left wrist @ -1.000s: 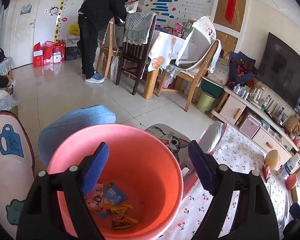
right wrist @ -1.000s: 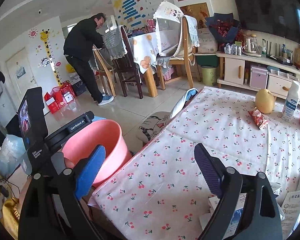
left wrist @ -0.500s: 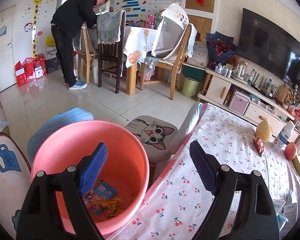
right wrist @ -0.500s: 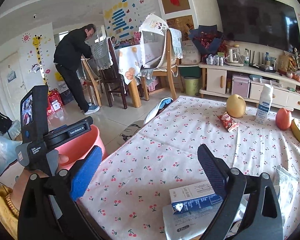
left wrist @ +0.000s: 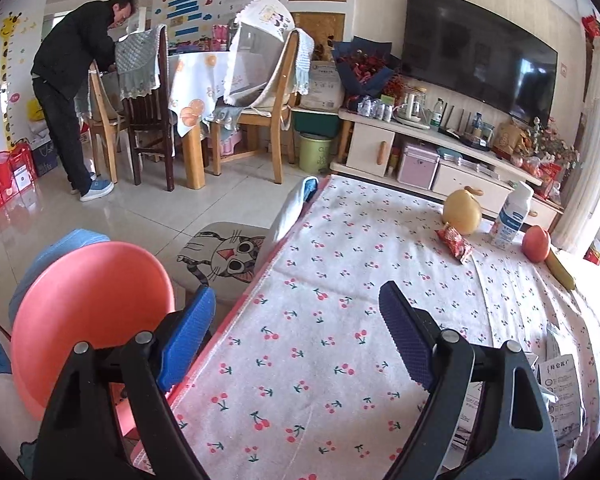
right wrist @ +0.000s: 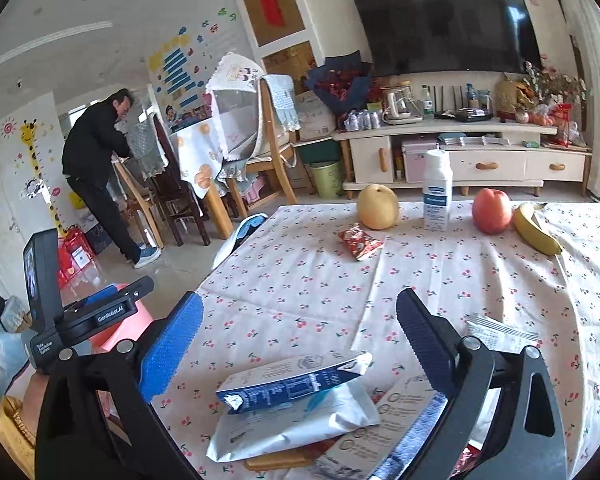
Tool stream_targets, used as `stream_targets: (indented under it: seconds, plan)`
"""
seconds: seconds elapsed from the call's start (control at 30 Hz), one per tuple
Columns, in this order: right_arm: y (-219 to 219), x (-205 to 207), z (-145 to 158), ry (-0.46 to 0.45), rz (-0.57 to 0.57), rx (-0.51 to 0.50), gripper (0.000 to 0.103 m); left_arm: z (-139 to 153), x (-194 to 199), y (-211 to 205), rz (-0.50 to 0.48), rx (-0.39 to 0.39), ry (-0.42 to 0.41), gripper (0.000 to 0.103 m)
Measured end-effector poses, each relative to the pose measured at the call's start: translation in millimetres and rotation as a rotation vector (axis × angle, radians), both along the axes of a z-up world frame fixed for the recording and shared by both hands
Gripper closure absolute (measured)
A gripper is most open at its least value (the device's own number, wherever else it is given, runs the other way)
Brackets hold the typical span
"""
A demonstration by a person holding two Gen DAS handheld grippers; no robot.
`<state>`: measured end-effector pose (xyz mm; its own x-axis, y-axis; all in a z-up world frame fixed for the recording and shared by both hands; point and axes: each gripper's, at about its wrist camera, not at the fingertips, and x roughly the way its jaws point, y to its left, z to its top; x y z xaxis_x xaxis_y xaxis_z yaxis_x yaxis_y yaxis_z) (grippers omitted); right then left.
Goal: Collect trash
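My left gripper [left wrist: 296, 308] is open and empty over the near left edge of the cherry-print table [left wrist: 340, 280]. The pink bucket [left wrist: 88, 312] stands on the floor just left of it, its inside hidden. My right gripper [right wrist: 300, 312] is wide open, nothing between its pads, above a pile of trash: a flattened blue-and-white carton [right wrist: 292, 380], a white pouch [right wrist: 292, 424] and printed paper packs [right wrist: 400, 420]. A red snack wrapper [right wrist: 358, 242] lies farther back by the pear [right wrist: 378, 206]. The left gripper's body [right wrist: 92, 316] shows at the right wrist view's left.
A white bottle [right wrist: 437, 196], an apple [right wrist: 492, 210] and a banana [right wrist: 536, 228] stand in a row at the table's far side. A cat-print stool [left wrist: 224, 256] sits beside the table. A person [left wrist: 72, 92] bends over dining chairs far back. A TV cabinet [right wrist: 460, 160] lines the wall.
Both views have swung right, from the bucket to the table. The bucket's inside with its wrappers has dropped out of sight. The carton pile has come under my right gripper.
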<state>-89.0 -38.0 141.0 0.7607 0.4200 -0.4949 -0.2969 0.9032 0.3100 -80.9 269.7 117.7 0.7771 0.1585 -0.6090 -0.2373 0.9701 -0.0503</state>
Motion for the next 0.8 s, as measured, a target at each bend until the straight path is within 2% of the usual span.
stream_targets:
  seconds: [0.2,0.33,0.47,0.63,0.73,0.8]
  plan:
    - [-57.3,10.2,-8.6,0.053,-0.134,0.033,0.007,0.5,15.8,-37.6,-0.093,-0.007,0.043,0.018]
    - [-97.9,19.6,-24.9,0.155,-0.247,0.065,0.007,1.9,33.0,-65.7,-0.163,-0.050,0.087,0.018]
    - [-129.2,25.3,-44.3,0.283,-0.336,0.078,0.007,-3.0,65.3,-98.3,-0.234,-0.097,0.168,0.018]
    - [-138.7,32.9,-65.7,0.410,-0.315,0.035,0.007,-17.1,123.8,-129.3,-0.253,-0.203,0.272,0.018]
    - [-132.5,38.1,-80.0,0.455,-0.293,-0.009,0.007,-29.0,162.6,-144.1,-0.221,-0.218,0.318,0.018]
    - [-126.9,43.1,-90.3,0.493,-0.264,0.007,0.016,-38.1,187.4,-151.5,-0.192,-0.234,0.348,0.018]
